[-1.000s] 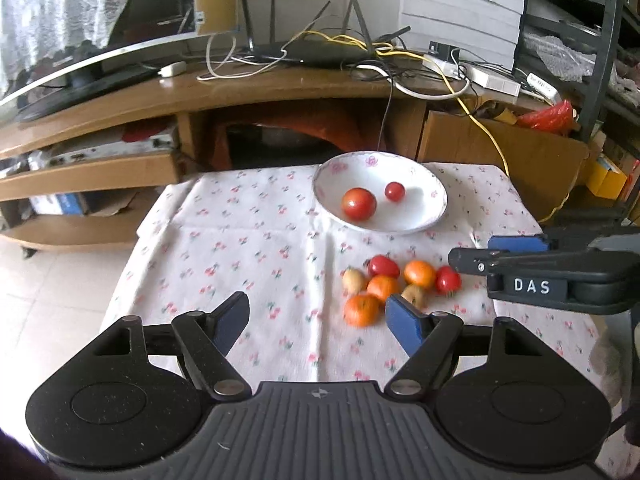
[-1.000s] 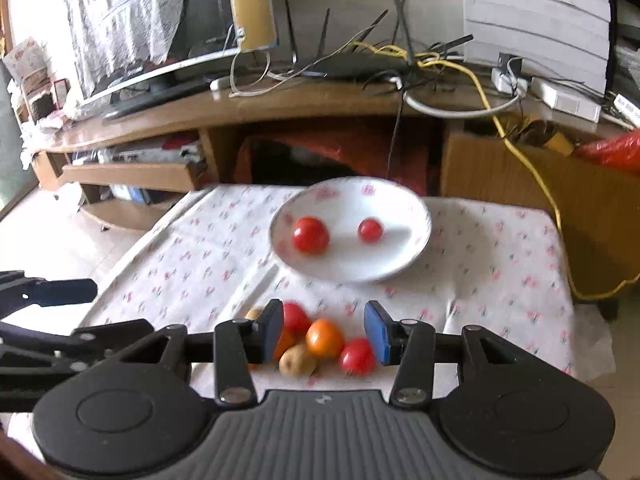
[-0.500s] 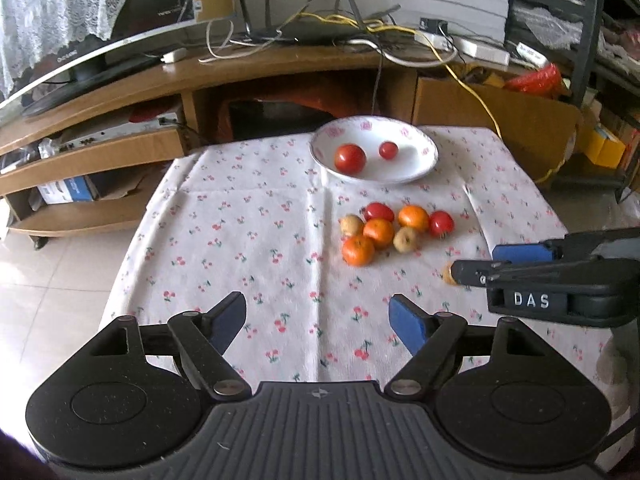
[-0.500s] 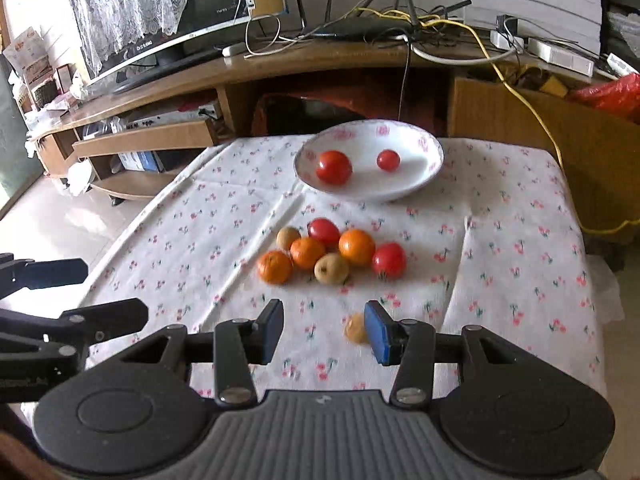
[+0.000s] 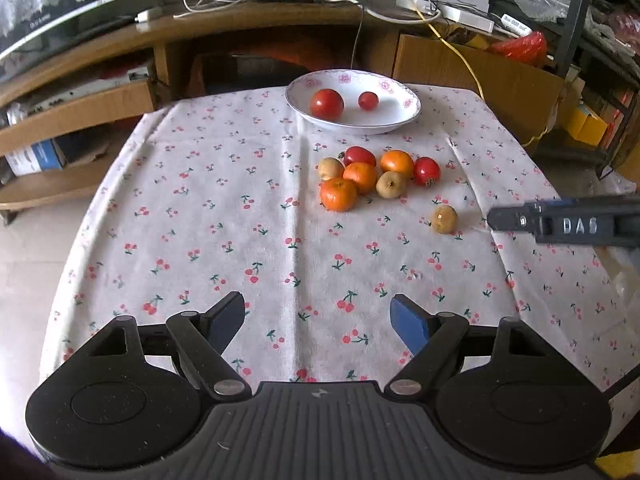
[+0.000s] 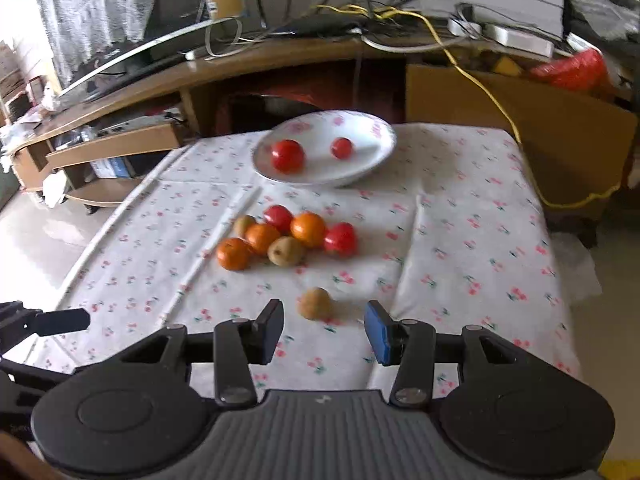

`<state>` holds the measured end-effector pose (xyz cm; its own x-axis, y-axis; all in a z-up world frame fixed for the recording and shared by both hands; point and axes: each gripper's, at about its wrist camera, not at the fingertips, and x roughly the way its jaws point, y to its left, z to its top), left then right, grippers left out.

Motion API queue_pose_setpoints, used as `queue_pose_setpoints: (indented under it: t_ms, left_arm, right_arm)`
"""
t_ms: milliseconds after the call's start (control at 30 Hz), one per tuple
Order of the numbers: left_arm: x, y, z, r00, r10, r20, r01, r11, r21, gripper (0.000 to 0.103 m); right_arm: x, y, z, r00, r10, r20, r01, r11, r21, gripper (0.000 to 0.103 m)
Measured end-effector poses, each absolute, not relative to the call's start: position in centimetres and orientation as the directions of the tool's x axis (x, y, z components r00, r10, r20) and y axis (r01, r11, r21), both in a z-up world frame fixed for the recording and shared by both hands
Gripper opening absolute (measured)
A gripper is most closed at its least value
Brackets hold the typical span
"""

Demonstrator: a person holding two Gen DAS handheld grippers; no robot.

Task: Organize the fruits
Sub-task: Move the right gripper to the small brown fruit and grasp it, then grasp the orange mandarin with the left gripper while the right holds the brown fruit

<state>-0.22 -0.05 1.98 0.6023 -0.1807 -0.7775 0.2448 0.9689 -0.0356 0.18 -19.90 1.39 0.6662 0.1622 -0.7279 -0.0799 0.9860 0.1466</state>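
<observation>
Fruits; "DAS" on right gripper

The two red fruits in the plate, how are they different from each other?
The big red fruit is clearly larger than the small red fruit. The big one sits toward the left side of the plate, the small one nearer its middle. They lie apart, not touching. Both are round, shiny and red, and both rest inside the same white flowered plate.

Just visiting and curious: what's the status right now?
Both hand-held grippers open, empty: left, right. Lone brown fruit just ahead of right. Plate holds two tomatoes. Path clear.
</observation>
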Motion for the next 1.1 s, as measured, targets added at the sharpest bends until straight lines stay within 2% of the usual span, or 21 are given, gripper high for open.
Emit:
queue_pose_setpoints:
  t_ms: [133, 367, 567, 700, 800, 833, 1100]
  left_arm:
    - [0.2, -0.4, 1.6, 0.588, -0.199, -0.784, 0.243, 0.968, -0.063, 0.085]
    - [0.6, -0.4, 1.0, 0.573, -0.217, -0.79, 0.252, 0.964, -0.082, 0.085]
    - [1.3, 0.0, 0.2, 0.548, -0.233, -0.803, 0.239, 0.964, -0.116, 0.085]
    - [1.5, -0.3, 0.0, 0.543, -0.247, -0.803, 0.253, 0.96, -0.124, 0.085]
    - [2.1, -0.7, 0.3, 0.572, -0.243, -0.784, 0.269, 0.958, -0.101, 0.084]
    - [2.5, -0.8, 0.4, 0.581, -0.247, -0.775, 0.272, 0.957, -0.102, 0.084]
    - [6.5, -3.5, -0.6, 0.622, -0.283, -0.731, 0.394, 0.919, -0.021, 0.076]
  right_arm:
    - [0.8, -20.2, 0.3, 0.641, 0.152, -0.753, -0.068, 0.988, 0.142, 0.045]
    - [3.8, -18.6, -0.2, 0.663, 0.152, -0.733, -0.138, 0.987, 0.08, 0.045]
    - [5.5, -17.1, -2.7, 0.599, 0.172, -0.782, -0.18, 0.981, 0.078, 0.045]
    - [5.1, -16.3, -3.1, 0.608, 0.148, -0.78, -0.209, 0.978, 0.023, 0.045]
    - [4.7, -16.3, -3.0, 0.611, 0.123, -0.782, -0.195, 0.981, 0.001, 0.035]
    - [4.7, -16.2, -3.0, 0.612, 0.118, -0.782, -0.197, 0.98, -0.006, 0.028]
    - [4.2, -17.5, -2.1, 0.609, 0.128, -0.783, -0.174, 0.984, 0.025, 0.027]
